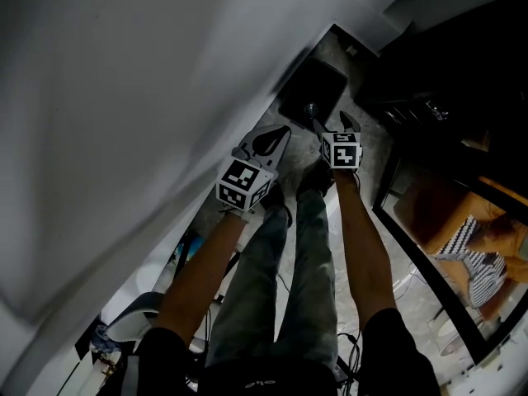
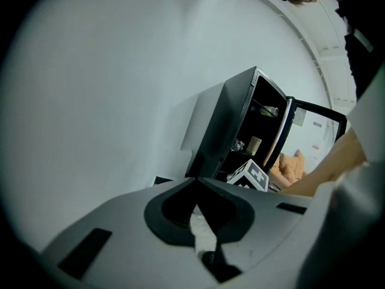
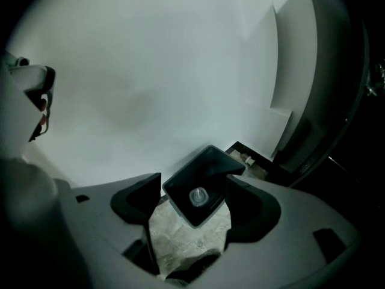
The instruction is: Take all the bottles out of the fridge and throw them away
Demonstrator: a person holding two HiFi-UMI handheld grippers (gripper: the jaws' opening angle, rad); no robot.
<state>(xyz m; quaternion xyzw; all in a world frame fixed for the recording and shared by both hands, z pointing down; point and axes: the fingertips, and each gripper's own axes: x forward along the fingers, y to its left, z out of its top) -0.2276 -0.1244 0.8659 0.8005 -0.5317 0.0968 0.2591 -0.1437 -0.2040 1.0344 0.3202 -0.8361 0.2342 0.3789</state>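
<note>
A black square bin [image 1: 312,91] stands on the floor against the white wall, and a clear bottle [image 1: 311,110] lies inside it. In the right gripper view the bin [image 3: 180,188] shows straight down between the jaws, with the bottle [image 3: 198,196] seen end-on at its bottom. My right gripper [image 1: 332,122] hangs open over the bin, holding nothing. My left gripper [image 1: 282,133] is shut and empty beside it, towards the wall. The left gripper view looks over the shut jaws at the open black fridge [image 2: 234,125], where a bottle [image 2: 271,110] lies on an upper shelf.
The fridge's glass door [image 1: 412,221] stands open to the right of the person's legs [image 1: 280,271]. The white wall [image 1: 124,97] runs close along the left. Cables and small items [image 1: 124,328] lie on the marbled floor near the wall behind.
</note>
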